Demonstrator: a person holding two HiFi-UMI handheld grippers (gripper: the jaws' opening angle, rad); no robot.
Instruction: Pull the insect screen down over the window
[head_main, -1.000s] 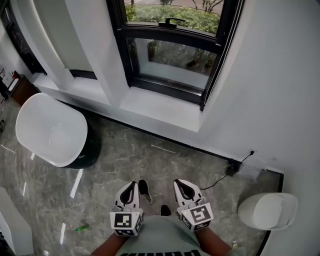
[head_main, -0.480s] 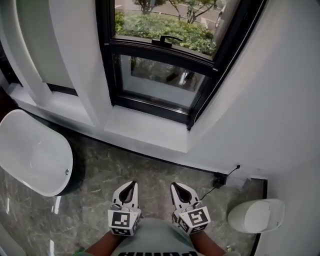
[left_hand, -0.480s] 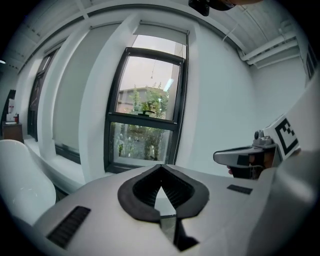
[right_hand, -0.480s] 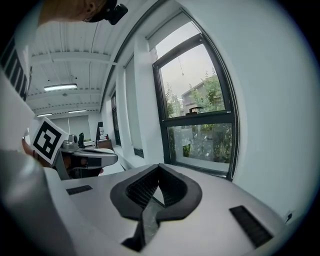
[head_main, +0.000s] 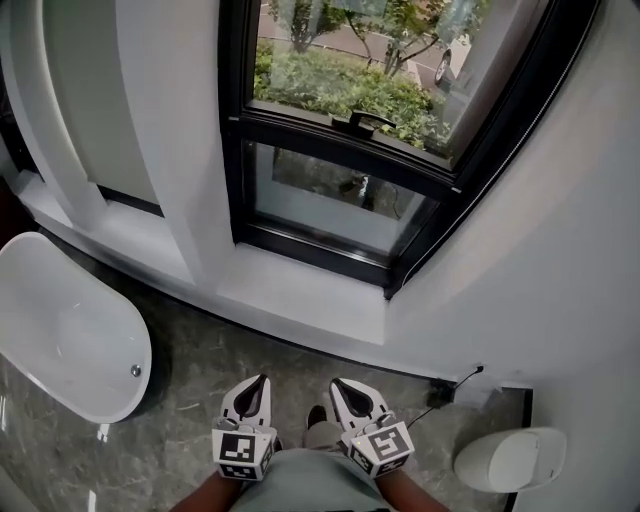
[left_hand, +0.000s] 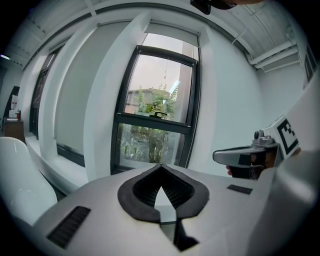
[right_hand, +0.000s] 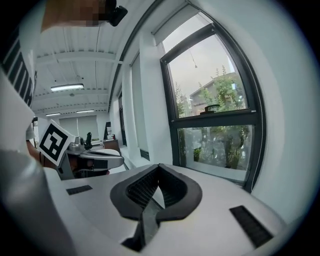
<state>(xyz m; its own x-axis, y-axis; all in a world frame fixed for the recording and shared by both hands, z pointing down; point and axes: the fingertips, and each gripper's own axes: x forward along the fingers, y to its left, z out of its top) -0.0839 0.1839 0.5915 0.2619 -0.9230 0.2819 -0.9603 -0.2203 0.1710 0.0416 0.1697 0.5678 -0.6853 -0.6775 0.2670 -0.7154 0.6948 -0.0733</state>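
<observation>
The black-framed window (head_main: 345, 190) stands ahead above a white sill (head_main: 300, 295), with a handle (head_main: 365, 121) on its middle bar. Its glass is uncovered, and trees show through it. A thin pull cord (left_hand: 165, 75) hangs from the top of the window (left_hand: 157, 107); the cord (right_hand: 193, 57) also shows in the right gripper view. Both grippers are held low, close to my body and far from the window. The left gripper (head_main: 260, 381) and the right gripper (head_main: 337, 384) are shut and hold nothing. In its own view the left gripper (left_hand: 160, 165) has its jaws together, as does the right gripper (right_hand: 159, 166).
A white bathtub (head_main: 65, 335) stands on the marble floor at the left. A white toilet (head_main: 510, 458) sits at the lower right, near a wall socket with a cable (head_main: 448, 392). White pillars (head_main: 165, 130) flank the window on the left.
The head view has tilted up and moved closer to the window, so more glass and trees show. Both grippers stay low and shut, side by side.
</observation>
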